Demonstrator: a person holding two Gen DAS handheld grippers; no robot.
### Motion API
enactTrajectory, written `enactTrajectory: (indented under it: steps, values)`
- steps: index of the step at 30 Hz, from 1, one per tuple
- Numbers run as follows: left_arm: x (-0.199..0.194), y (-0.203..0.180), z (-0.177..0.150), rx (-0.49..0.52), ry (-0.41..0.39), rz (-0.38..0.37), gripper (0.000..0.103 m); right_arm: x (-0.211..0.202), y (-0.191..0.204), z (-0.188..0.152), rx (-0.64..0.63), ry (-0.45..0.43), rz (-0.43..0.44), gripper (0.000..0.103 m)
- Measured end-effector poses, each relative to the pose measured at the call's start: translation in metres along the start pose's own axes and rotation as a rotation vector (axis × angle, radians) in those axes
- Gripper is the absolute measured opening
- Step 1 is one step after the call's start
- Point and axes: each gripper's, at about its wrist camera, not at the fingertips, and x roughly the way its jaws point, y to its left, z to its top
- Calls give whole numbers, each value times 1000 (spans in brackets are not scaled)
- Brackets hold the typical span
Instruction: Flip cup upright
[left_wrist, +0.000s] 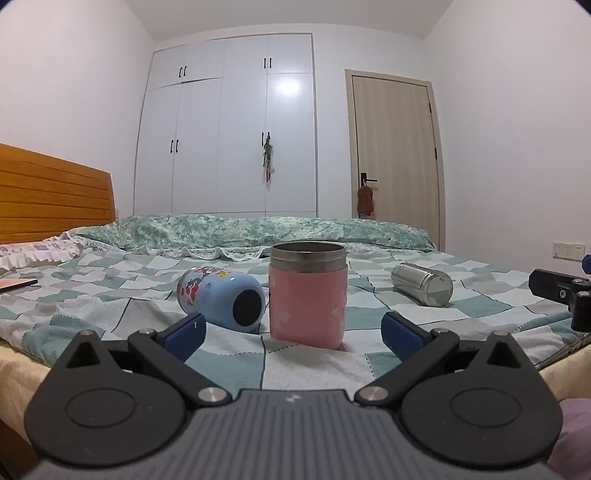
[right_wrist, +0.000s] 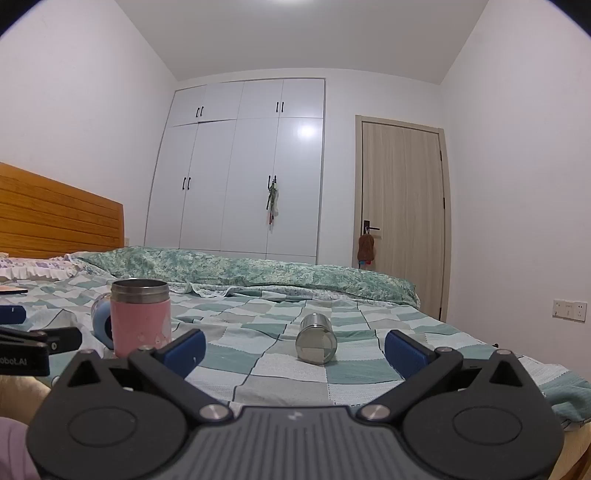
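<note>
Cups sit on the bed (left_wrist: 110, 317), whose checked quilt is soft and creased, so anything set down needs a flat patch and a slow release. Three are in play: a pink cup (left_wrist: 307, 295) already upright with its steel rim on top, a blue cup (left_wrist: 221, 297) on its side just left of it, seemingly touching, and a steel cup (right_wrist: 317, 339) on its side well apart to the right.

By my judgement the step in hand is choosing and approaching a fallen cup. The left hand-held gripper (left_wrist: 291, 328) is spread wide and holds nothing, with the pink cup ahead between its fingers. The right hand-held gripper (right_wrist: 295, 349) is likewise wide open and empty, the steel cup lined up ahead of it.

For the steel cup, I would close across its round body near mid-length, lift clear of the quilt, rotate, then seat the base firmly. Polished metal may slip or roll, so squeeze squarely. Taking the blue one risks nudging the pink cup over.
</note>
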Motion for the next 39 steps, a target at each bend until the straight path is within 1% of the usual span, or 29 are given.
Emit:
enactTrajectory:
  steps: [39]
  values:
    - [4,-2,1,-10,-1,-4,103,0,0,0,2,-1,0,103]
